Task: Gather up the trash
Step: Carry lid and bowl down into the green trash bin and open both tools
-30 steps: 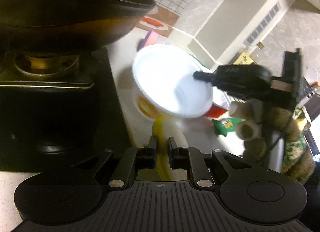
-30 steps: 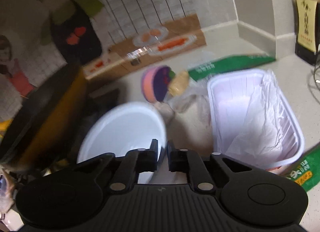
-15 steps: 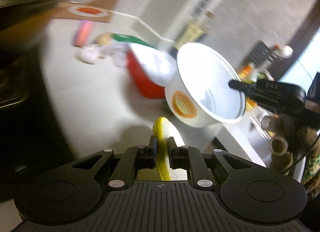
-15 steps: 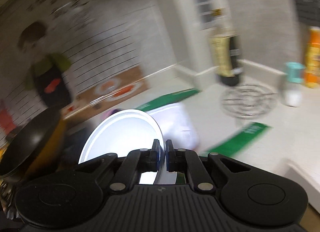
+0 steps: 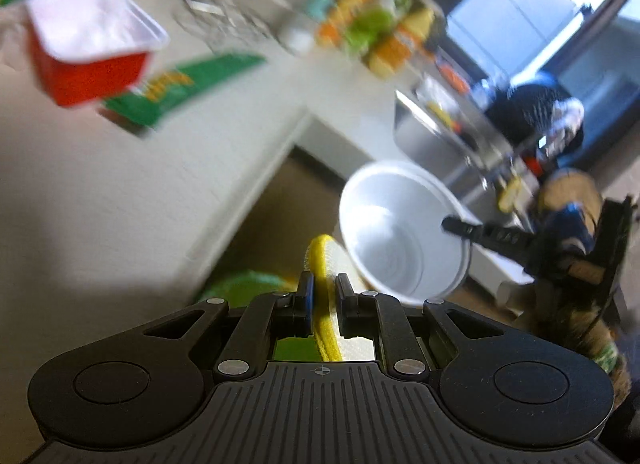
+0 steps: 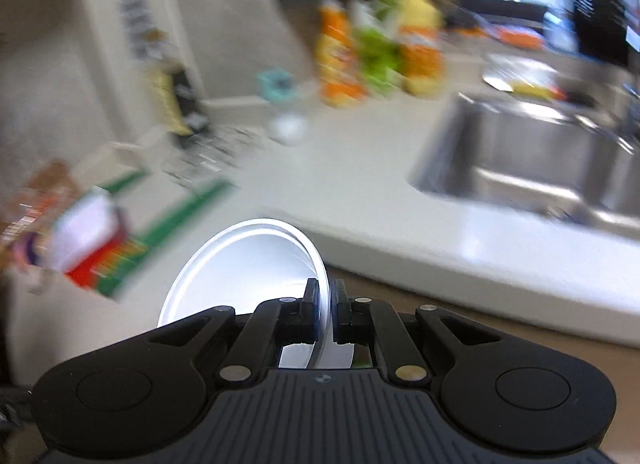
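My left gripper (image 5: 323, 286) is shut on a yellow-rimmed white piece of trash (image 5: 325, 260), held edge-on beyond the counter's edge. My right gripper (image 6: 325, 292) is shut on the rim of a white paper bowl (image 6: 248, 264). In the left wrist view that same bowl (image 5: 396, 232) hangs at centre right, with the right gripper's fingertip (image 5: 454, 225) clamped on its rim. A red tub (image 5: 92, 59) with a white lining and a green wrapper (image 5: 176, 87) lie on the white counter (image 5: 132, 191). The tub (image 6: 94, 242) and wrapper (image 6: 180, 213) also appear blurred at the left of the right wrist view.
A steel sink (image 6: 536, 167) is set in the counter at the right. Orange and green bottles (image 6: 372, 51), a wire trivet (image 6: 208, 151) and a dark bottle (image 6: 176, 103) stand at the back. Something green (image 5: 244, 288) shows below the counter edge. Brown floor (image 5: 276, 215) lies below.
Both grippers swung right, away from the pan and stove toward the sink side, each keeping its load. The bowl and the yellow-rimmed piece now hang past the counter's front edge.
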{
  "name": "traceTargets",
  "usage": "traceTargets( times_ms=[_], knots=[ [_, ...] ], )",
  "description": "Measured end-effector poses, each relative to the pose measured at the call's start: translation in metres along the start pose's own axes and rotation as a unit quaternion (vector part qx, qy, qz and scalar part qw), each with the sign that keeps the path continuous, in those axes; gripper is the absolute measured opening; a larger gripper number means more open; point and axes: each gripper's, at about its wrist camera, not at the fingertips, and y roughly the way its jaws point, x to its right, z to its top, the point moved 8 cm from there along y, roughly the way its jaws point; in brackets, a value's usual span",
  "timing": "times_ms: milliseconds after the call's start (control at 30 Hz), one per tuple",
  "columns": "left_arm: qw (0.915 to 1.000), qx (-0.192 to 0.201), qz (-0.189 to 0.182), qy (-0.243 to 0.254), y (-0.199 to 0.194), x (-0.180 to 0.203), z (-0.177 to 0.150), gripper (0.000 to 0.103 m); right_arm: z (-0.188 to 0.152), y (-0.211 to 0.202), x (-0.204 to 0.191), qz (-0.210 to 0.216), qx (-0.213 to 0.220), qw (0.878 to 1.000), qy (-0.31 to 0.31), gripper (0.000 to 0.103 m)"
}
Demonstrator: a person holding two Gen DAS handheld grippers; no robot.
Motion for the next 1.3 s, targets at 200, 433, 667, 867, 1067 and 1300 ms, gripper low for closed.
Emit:
traceTargets(
  times_ms=[200,433,667,867,1067,1300],
  knots=[
    [0.9977,-0.067,0.007,0.006,0.05,0.002,-0.019,0.014,-0.08,0.054,0.071,-0.062,-0.094,0.992,0.065,0.006],
    [0.9904,-0.131,0.045,-0.003,0.096,-0.015,-0.044,0.014,-0.178,0.145,0.104,-0.06,-0.165,0.975,0.135,0.007],
    [0.9809,-0.183,0.066,-0.01,0.141,-0.028,-0.071,0.014,-0.241,0.205,0.119,-0.048,-0.245,0.948,0.196,0.012],
    [0.9743,-0.208,0.081,-0.034,0.193,-0.036,-0.087,0.014,-0.241,0.153,0.137,-0.067,-0.248,0.948,0.186,0.03],
    [0.9635,-0.237,0.098,-0.075,0.254,-0.044,-0.107,0.014,-0.244,0.121,0.145,-0.073,-0.265,0.946,0.171,0.033],
    [0.9523,-0.243,0.15,-0.109,0.331,-0.073,-0.133,0.014,-0.245,0.134,0.163,-0.076,-0.275,0.949,0.133,0.034]
  ],
)
